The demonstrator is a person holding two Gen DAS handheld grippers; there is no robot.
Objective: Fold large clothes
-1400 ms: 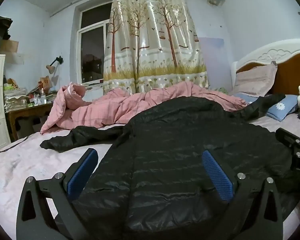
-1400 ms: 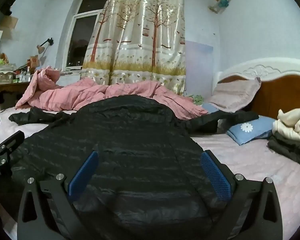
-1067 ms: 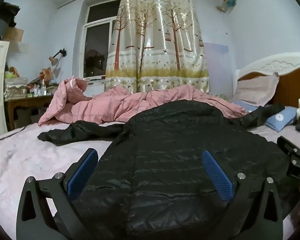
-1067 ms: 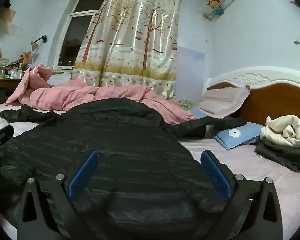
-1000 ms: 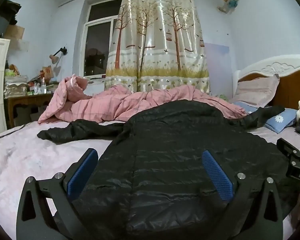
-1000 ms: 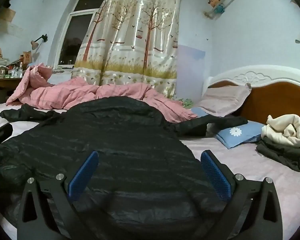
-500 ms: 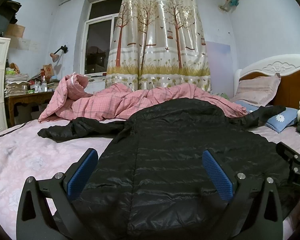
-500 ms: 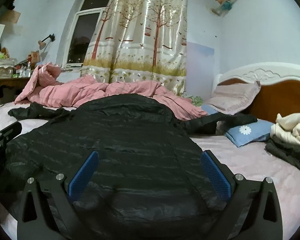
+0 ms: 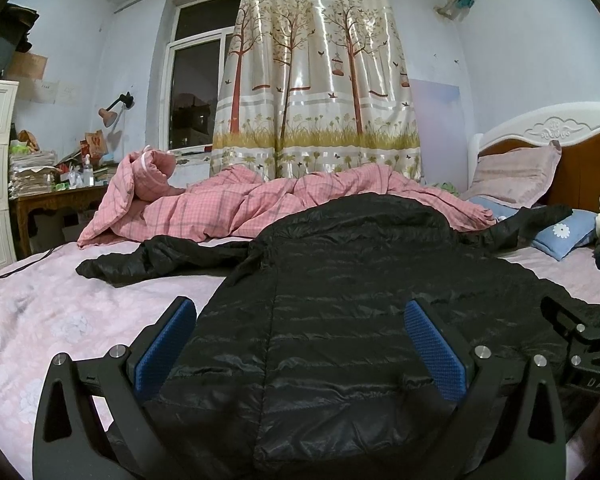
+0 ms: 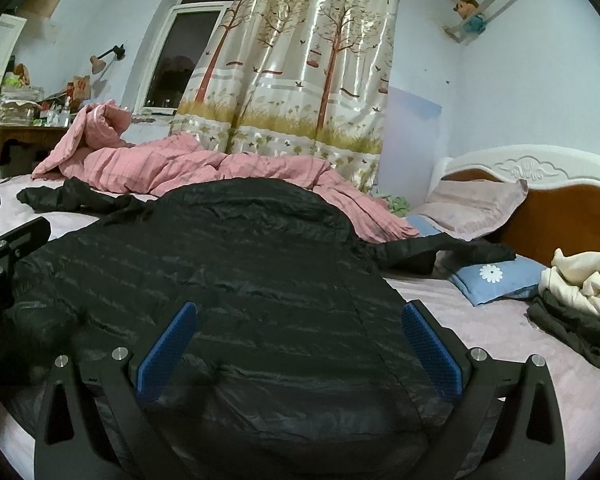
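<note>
A black quilted puffer jacket (image 9: 340,280) (image 10: 240,264) lies spread flat on the pink bed, hem towards me. One sleeve (image 9: 148,260) stretches out to the left and the other sleeve (image 10: 448,252) reaches right onto a blue pillow. My left gripper (image 9: 300,340) hovers open over the left part of the hem, blue pads wide apart with nothing between them. My right gripper (image 10: 298,340) is open over the right part of the hem. Each gripper shows at the edge of the other's view.
A crumpled pink checked quilt (image 9: 260,208) lies behind the jacket. Pillows (image 10: 472,204) and a wooden headboard (image 10: 560,216) stand at the right, with a pile of folded clothes (image 10: 580,304) on the bed. A cluttered desk (image 9: 56,192) stands far left.
Both grippers have shifted slightly over the hem and stayed open. The right view has tilted a little. The jacket has not moved.
</note>
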